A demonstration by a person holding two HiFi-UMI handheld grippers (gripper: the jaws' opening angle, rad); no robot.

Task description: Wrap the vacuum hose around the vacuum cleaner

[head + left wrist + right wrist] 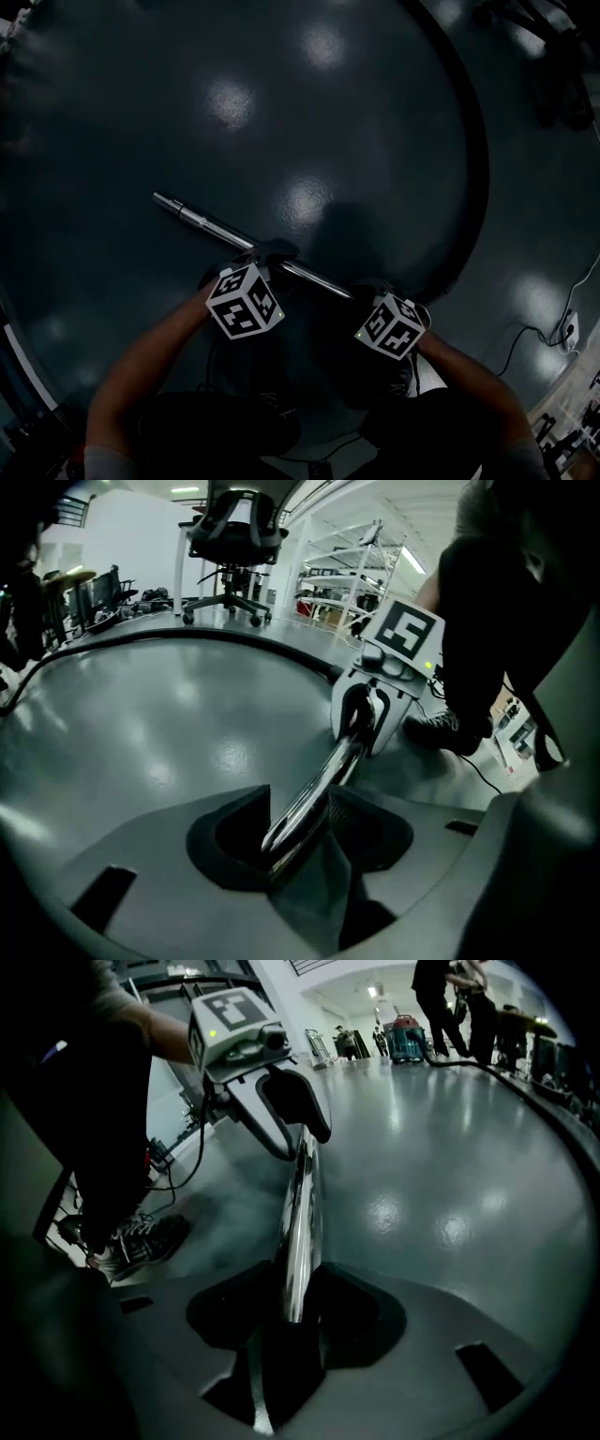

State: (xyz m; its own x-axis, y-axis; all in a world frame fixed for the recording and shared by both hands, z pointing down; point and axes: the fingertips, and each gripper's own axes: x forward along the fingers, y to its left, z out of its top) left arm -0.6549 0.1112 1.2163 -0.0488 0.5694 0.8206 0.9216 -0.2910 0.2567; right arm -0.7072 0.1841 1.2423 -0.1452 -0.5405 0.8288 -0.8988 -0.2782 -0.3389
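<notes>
The fingers of the left gripper (pixel 298 817) are standing apart, straddling a shiny metal tube (pixel 202 221) that is lying on the floor (pixel 141 122). The fingers of the right gripper (pixel 295 1297) are straddling it the same way, nearer its other end. Well beyond both sets of fingers, a black hose (pixel 473 159) is running in a long arc, seemingly toward a red vacuum cleaner (pixel 405 1037) far off. Judging by this, the wrapping is not yet starting; all of it is still waiting.
</notes>
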